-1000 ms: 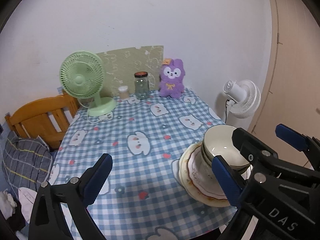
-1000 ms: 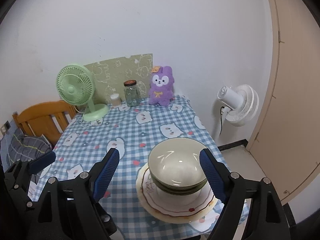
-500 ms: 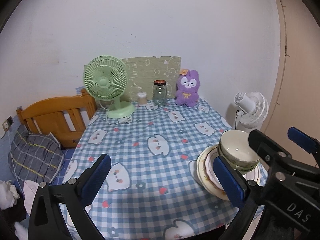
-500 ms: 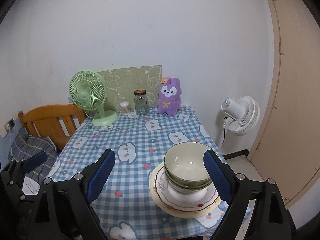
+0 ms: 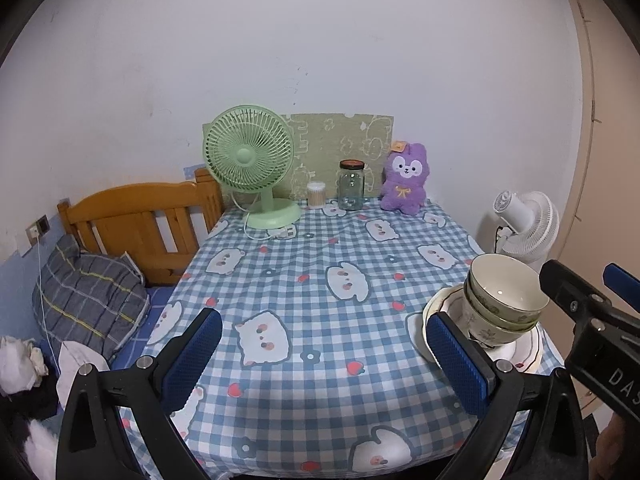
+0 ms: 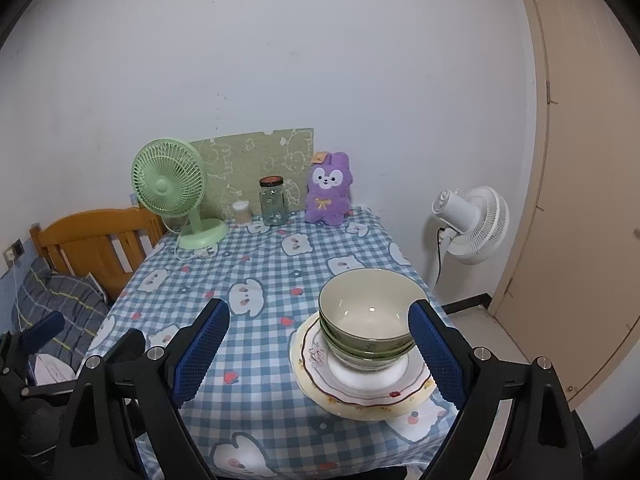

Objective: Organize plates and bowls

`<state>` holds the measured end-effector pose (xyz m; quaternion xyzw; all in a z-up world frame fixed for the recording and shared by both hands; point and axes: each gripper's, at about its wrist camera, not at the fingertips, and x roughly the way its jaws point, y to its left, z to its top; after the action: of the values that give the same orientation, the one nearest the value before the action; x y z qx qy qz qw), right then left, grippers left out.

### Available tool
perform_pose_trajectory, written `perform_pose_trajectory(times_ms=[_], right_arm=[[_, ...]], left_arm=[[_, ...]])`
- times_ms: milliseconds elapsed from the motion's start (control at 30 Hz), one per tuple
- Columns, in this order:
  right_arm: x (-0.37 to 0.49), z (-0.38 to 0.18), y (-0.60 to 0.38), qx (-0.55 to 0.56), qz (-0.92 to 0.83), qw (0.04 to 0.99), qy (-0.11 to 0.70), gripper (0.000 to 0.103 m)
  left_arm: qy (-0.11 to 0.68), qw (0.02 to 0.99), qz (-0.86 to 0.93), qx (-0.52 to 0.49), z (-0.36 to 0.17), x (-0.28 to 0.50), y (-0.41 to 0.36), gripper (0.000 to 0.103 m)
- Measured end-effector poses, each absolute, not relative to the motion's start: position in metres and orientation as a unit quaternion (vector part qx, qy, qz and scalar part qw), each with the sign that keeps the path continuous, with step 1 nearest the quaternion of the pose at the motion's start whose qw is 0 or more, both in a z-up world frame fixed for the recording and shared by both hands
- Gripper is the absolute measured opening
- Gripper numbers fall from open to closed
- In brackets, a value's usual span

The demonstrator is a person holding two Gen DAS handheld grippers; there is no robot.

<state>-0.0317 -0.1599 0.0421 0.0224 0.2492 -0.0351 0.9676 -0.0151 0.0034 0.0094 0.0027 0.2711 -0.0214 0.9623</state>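
Note:
Several green-and-cream bowls (image 6: 370,320) sit nested on stacked plates (image 6: 360,386) with wavy painted rims, near the front right corner of the checked table (image 6: 260,280). My right gripper (image 6: 320,348) is open wide. The stack lies just ahead of its right finger and its pads touch nothing. In the left wrist view the bowls (image 5: 504,300) and plates (image 5: 438,308) stand behind the right fingertip of my left gripper (image 5: 324,360), which is open over bare cloth. The right gripper (image 5: 588,284) shows at the far right of that view, beside the stack.
Along the back wall stand a green desk fan (image 5: 250,160), a small swab pot (image 5: 316,194), a glass jar (image 5: 351,186) and a purple plush (image 5: 404,180). A white floor fan (image 6: 468,224) and a door (image 6: 580,160) are on the right. A wooden headboard (image 5: 140,224) is on the left.
Both grippers have drawn back from the stack, so the table and bowls look smaller and farther. The left view now faces the back wall squarely. The right jaws stand slightly wider.

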Motion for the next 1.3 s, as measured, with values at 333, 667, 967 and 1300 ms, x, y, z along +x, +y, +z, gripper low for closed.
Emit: perform_pose_trajectory(times_ms=[333, 667, 967, 1300], right_arm=[[-0.039, 0.041, -0.169, 0.030, -0.039, 0.968, 0.246, 0.093], [-0.038, 0.037, -0.175, 0.041, -0.037, 0.967, 0.249, 0.093], [-0.038, 0.037, -0.175, 0.040, -0.032, 0.967, 0.248, 0.093], [-0.038, 0.038, -0.174, 0.038, -0.029, 0.968, 0.247, 0.093]], left_arm=[[0.264, 0.964, -0.026, 0.012, 0.008, -0.019, 0.000, 0.103], [0.261, 0.965, -0.013, 0.002, 0.009, -0.018, 0.005, 0.103], [0.256, 0.966, -0.021, -0.006, 0.013, -0.019, 0.006, 0.103], [0.253, 0.967, -0.027, -0.008, 0.015, -0.019, 0.006, 0.103]])
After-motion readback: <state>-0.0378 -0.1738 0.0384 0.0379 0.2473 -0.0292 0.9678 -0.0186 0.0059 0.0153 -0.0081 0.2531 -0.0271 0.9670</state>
